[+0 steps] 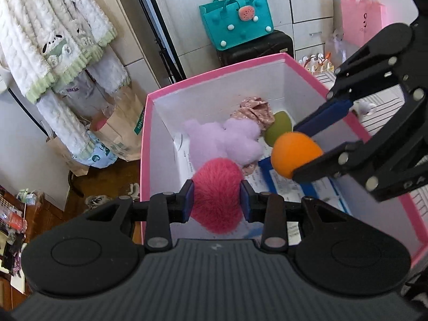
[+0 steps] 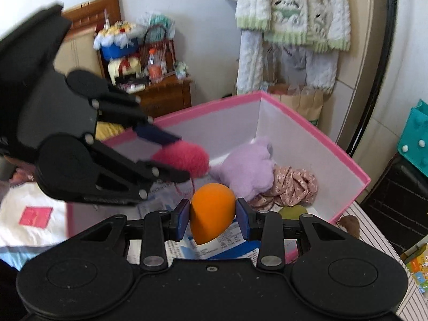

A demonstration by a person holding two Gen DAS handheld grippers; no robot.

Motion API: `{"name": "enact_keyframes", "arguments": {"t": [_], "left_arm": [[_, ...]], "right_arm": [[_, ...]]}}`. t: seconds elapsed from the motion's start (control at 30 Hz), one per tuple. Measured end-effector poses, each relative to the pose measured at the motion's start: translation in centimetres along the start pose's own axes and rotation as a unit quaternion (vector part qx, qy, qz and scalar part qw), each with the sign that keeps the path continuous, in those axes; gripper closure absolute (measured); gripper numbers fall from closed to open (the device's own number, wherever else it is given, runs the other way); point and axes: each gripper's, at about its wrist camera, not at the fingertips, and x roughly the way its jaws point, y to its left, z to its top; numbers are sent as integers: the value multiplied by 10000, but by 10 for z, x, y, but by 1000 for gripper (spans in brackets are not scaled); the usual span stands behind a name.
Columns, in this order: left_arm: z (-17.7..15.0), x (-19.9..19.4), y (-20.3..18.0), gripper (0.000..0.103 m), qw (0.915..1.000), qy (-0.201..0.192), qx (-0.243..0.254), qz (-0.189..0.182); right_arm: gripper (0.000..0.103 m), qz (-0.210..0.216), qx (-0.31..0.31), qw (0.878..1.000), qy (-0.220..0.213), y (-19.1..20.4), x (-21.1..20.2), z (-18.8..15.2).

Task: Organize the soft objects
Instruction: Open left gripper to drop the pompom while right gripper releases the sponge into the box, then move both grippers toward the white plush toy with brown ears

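My left gripper is shut on a fluffy pink heart and holds it over the near side of the pink-rimmed white box. My right gripper is shut on an orange sponge, also above the box. In the left wrist view the right gripper comes in from the right with the orange sponge. In the right wrist view the left gripper holds the pink heart. Inside the box lie a lilac plush, a floral cloth and a green sponge.
Printed paper packets cover the box floor. A teal bag on a black case stands behind the box. Fluffy clothes hang at left over paper bags. A wooden cabinet with clutter stands beyond the box.
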Motion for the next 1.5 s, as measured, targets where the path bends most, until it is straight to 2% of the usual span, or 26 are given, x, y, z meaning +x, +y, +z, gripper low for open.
{"name": "enact_keyframes", "arguments": {"t": [0.07, 0.2, 0.33, 0.5, 0.6, 0.63, 0.73, 0.77, 0.83, 1.1, 1.27, 1.5], "left_arm": [[1, 5, 2, 68, 10000, 15, 46, 25], [4, 14, 8, 68, 9997, 118, -71, -216], [4, 22, 4, 68, 9997, 156, 168, -70], [9, 30, 8, 66, 9997, 226, 133, 11], [9, 31, 14, 65, 9997, 221, -113, -35], [9, 30, 17, 60, 9995, 189, -261, -39], [7, 25, 23, 58, 9986, 97, -498, -151], [7, 24, 23, 54, 9984, 115, -529, -139], [6, 19, 23, 52, 9987, 90, -497, -119], [1, -11, 29, 48, 9975, 29, -679, -174], [-2, -35, 25, 46, 9965, 73, -760, -347], [-6, -74, 11, 43, 9960, 88, -691, -561]], "right_arm": [[60, 13, -56, 9999, 103, -2, 7, -1], [60, 65, -248, 9994, 245, -2, 18, 0], [60, 93, -250, 9990, 355, -7, 26, 1], [60, 180, -242, 9986, 432, -7, 32, 2], [59, 214, -226, 9985, 439, -6, 36, 4], [59, 230, -209, 9986, 439, -6, 37, 5], [58, 284, -57, 9987, 414, -7, 40, 5], [58, 306, -17, 9988, 371, -8, 39, 6], [55, 319, 160, 9990, 253, -12, 33, 5], [55, 413, 790, 9959, -148, -17, -18, -6], [52, 252, 777, 9962, -298, -4, -50, -13], [41, 97, 676, 9967, -437, 25, -92, -22]]}}
